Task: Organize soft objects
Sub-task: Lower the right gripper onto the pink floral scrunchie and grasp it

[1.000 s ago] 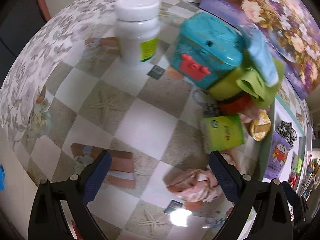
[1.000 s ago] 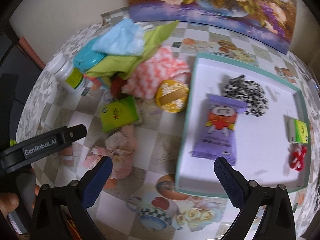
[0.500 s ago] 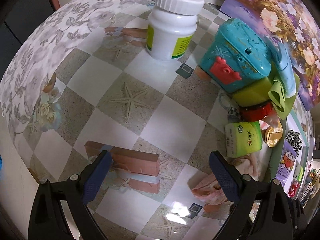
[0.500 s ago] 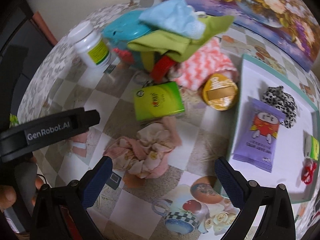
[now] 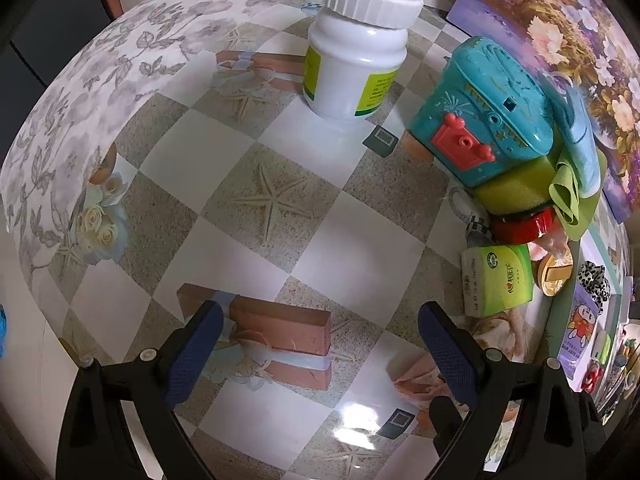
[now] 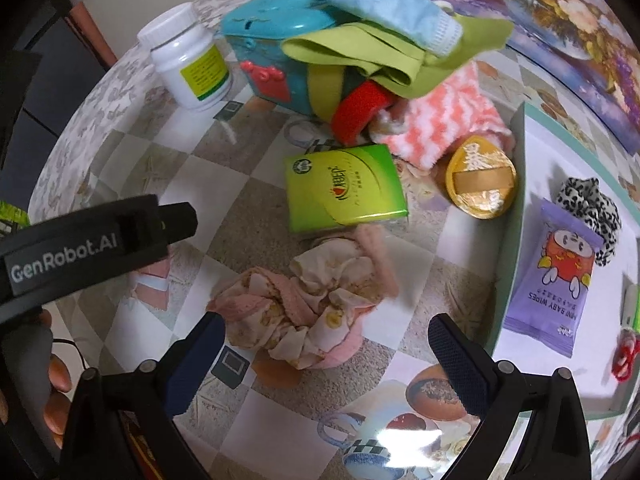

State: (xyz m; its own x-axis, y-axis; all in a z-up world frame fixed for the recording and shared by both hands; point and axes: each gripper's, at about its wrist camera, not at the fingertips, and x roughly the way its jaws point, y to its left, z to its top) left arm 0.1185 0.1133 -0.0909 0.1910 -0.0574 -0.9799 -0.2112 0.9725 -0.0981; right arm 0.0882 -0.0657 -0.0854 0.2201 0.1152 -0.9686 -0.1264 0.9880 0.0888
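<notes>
The right gripper is held wide apart and empty, low over the checked, glossy oilcloth of the table. Between its dark blue ribbed fingers the crumpled pink and cream fabric scrunchie is seen lying on the table; its near edge is partly hidden by the left finger. Just beyond it a flat green cardboard box is found, then a round gold tin and a fluffy orange-and-white striped cloth. Farther back, a light blue cloth and a lime green cloth are draped over a teal plastic toy box; a white plastic jar stands beside it. To the right, a white tray with a green rim holds a purple wipes packet and a black-and-white spotted scrunchie; its far side is cut off.

The left gripper is likewise spread wide and empty over bare tablecloth. In its view only a pink corner of the scrunchie is made out, behind the right finger.
</notes>
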